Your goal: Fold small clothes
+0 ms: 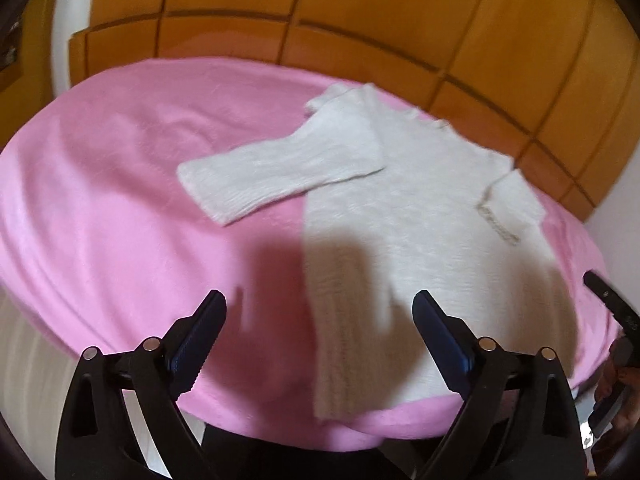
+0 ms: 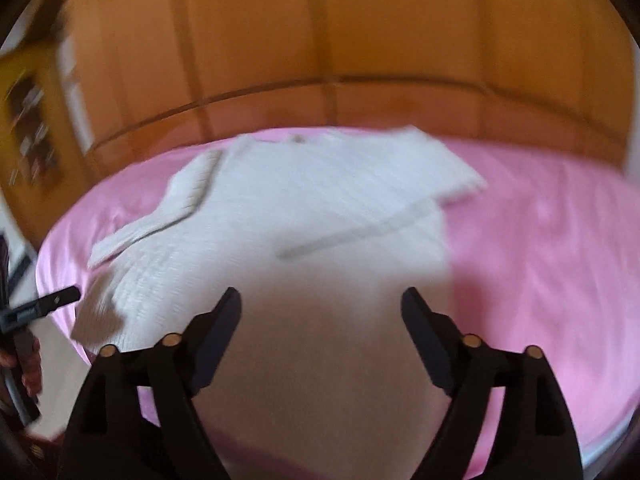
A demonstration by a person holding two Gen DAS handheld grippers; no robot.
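A small white knitted sweater (image 1: 404, 216) lies flat on a pink blanket (image 1: 120, 208), neck towards the far wooden wall. One sleeve (image 1: 276, 176) sticks out to the left; the other is folded across the body. My left gripper (image 1: 320, 304) hangs open above the sweater's left lower edge, nothing between its fingers. In the right wrist view the same sweater (image 2: 304, 232) fills the middle, blurred. My right gripper (image 2: 322, 300) is open over the sweater's lower part and holds nothing. The right gripper's finger (image 1: 608, 300) shows at the right edge of the left view.
The pink blanket (image 2: 540, 248) covers the whole surface, with bare pink to the left and right of the sweater. An orange wooden panelled wall (image 1: 360, 20) stands right behind it. A person's hand (image 2: 28, 360) with the left gripper shows at the left edge.
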